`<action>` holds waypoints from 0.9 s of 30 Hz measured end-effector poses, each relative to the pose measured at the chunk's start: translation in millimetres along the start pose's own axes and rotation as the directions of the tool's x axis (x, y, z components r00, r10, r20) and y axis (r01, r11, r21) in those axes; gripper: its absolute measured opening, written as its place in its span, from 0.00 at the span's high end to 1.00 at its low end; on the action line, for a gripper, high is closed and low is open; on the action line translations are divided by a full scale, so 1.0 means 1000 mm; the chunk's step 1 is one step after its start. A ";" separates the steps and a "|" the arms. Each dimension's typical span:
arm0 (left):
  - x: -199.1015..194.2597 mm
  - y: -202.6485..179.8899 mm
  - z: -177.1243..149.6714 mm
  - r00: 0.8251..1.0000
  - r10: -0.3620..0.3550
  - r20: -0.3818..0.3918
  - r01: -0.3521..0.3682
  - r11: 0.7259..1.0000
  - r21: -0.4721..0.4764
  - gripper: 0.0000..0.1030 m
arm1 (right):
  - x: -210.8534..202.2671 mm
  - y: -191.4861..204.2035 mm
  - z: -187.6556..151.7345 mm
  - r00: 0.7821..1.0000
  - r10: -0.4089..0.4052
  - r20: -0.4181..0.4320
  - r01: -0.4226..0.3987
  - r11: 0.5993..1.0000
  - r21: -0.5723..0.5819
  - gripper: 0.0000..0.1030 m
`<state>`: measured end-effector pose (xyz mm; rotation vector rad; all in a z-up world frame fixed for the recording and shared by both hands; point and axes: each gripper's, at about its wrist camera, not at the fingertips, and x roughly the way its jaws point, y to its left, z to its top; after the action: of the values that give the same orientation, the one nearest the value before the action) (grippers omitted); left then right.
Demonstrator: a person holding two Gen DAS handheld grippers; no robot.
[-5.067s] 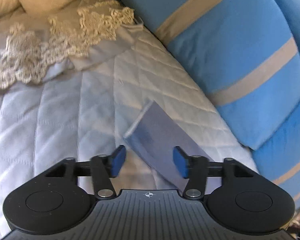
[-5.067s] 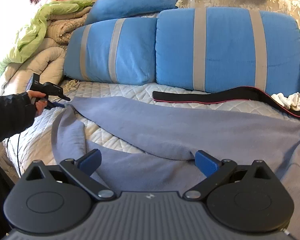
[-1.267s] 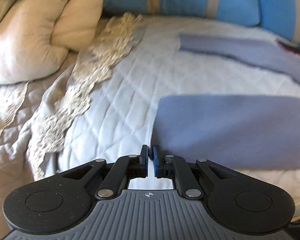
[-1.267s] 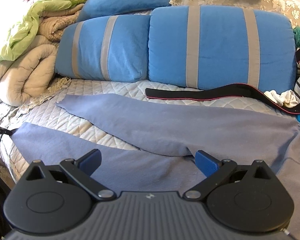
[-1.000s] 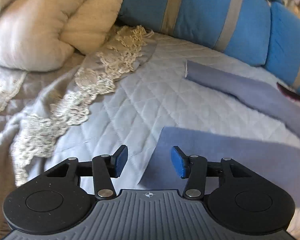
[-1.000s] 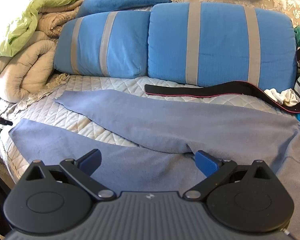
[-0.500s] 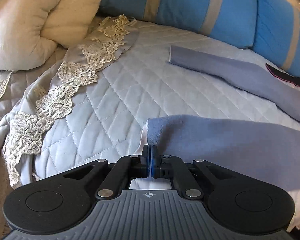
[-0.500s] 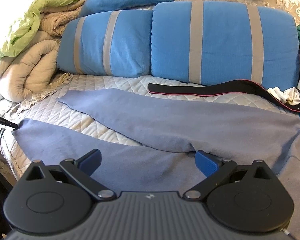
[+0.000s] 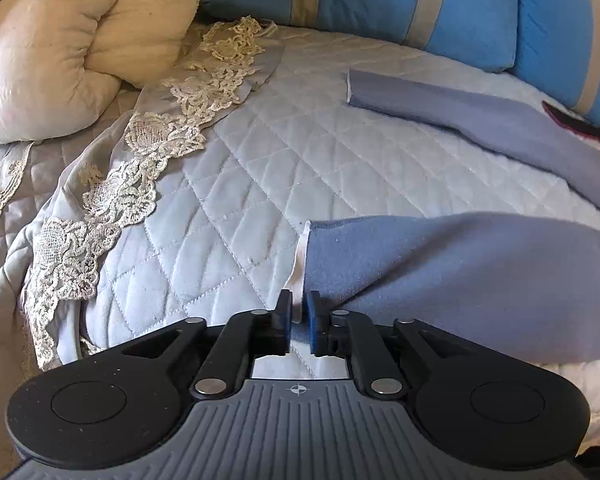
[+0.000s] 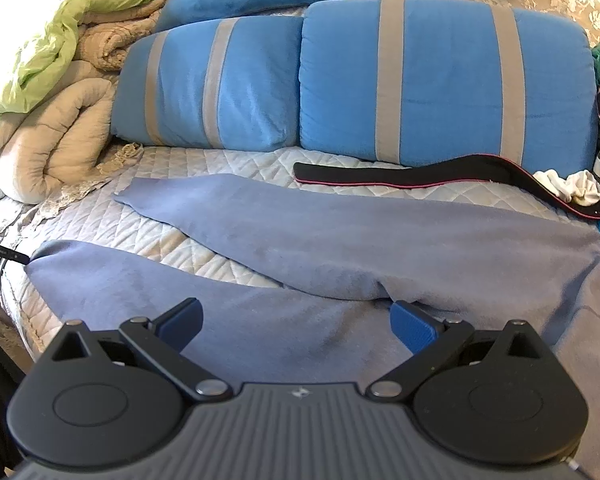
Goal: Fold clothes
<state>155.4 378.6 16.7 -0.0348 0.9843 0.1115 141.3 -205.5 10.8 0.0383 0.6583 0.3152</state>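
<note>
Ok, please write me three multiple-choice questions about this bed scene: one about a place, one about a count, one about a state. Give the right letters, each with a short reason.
1. Where does the long black band with the pink edge lie?
A. on the white quilted bed cover, at the foot of the two striped blue cushions
B. on top of the cushions
C. on the floor

2. How many grey stripes does each cushion have?
A. one
B. two
C. four

3. How does the right gripper stand above the grey-blue fleece trousers?
A. shut on the band
B. shut on the trousers
C. wide open, holding nothing

Answers:
1 A: the band rests on the cover just before the cushions.
2 B: two upright stripes show on each.
3 C: its blue pads stand far apart with nothing between them.
</note>
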 end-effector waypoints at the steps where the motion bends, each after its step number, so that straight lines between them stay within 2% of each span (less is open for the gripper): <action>1: -0.002 0.002 0.002 1.000 -0.007 0.012 0.007 1.000 -0.004 0.82 | 0.000 0.000 0.000 1.000 -0.003 -0.003 0.003 1.000 0.001 0.00; 3: -0.004 0.006 0.008 0.999 -0.018 0.038 0.018 1.000 -0.011 0.74 | 0.001 -0.001 0.000 1.000 -0.008 -0.009 0.008 1.000 0.002 0.00; 16: 0.016 0.011 0.039 0.995 -0.039 0.087 0.038 0.999 0.011 0.74 | 0.004 -0.001 -0.001 1.000 -0.016 -0.023 0.016 1.000 -0.011 0.00; 22: 0.030 0.000 0.041 0.999 0.013 0.050 -0.019 0.993 0.112 0.74 | 0.004 0.000 -0.001 1.000 -0.015 -0.026 0.015 1.000 -0.013 0.00; 27: 0.031 -0.016 0.034 0.995 0.061 0.080 -0.079 0.964 0.253 0.74 | 0.005 0.000 -0.001 0.999 -0.017 -0.031 0.017 1.000 -0.011 0.00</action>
<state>201.9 367.3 9.3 0.2404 0.9222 0.0495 144.7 -204.4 6.9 0.0173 0.6878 0.3032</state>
